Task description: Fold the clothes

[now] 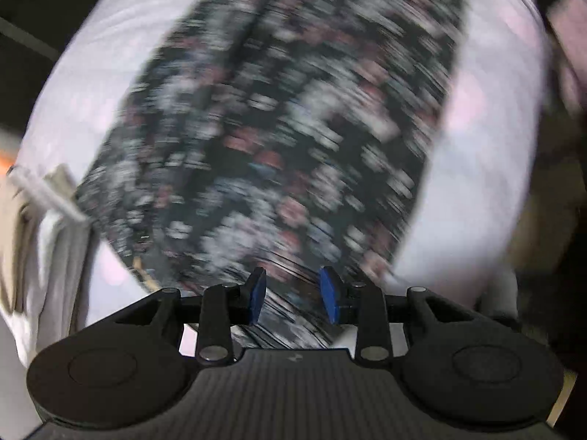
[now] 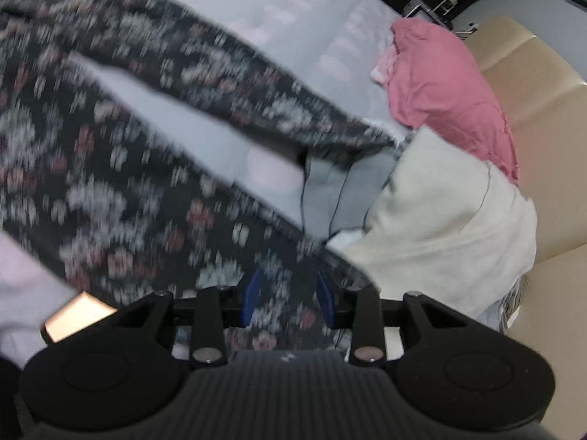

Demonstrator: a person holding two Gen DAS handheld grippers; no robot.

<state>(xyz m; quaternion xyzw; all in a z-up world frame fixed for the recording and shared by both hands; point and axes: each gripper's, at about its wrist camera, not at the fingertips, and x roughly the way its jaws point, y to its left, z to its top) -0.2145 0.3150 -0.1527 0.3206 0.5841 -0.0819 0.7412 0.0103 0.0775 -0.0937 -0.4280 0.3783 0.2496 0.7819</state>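
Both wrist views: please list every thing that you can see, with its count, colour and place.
floral garment: one, black with white and pink flowers, spread over the bed, two long parts visible in the right wrist view; blurred.
bed sheet: one, pale lilac-white, under the garment.
pink cloth: one, pink, bunched at the bed's far right.
cream cloth: one, off-white, below the pink cloth.
grey cloth: one, grey, between the floral garment and the cream cloth.
beige cushion: one, beige, beyond the bed's right edge.
left tool: one, black with blue pads, jaws apart over the floral fabric, pads clear of it.
right tool: one, black with blue pads, jaws apart with floral fabric between them.
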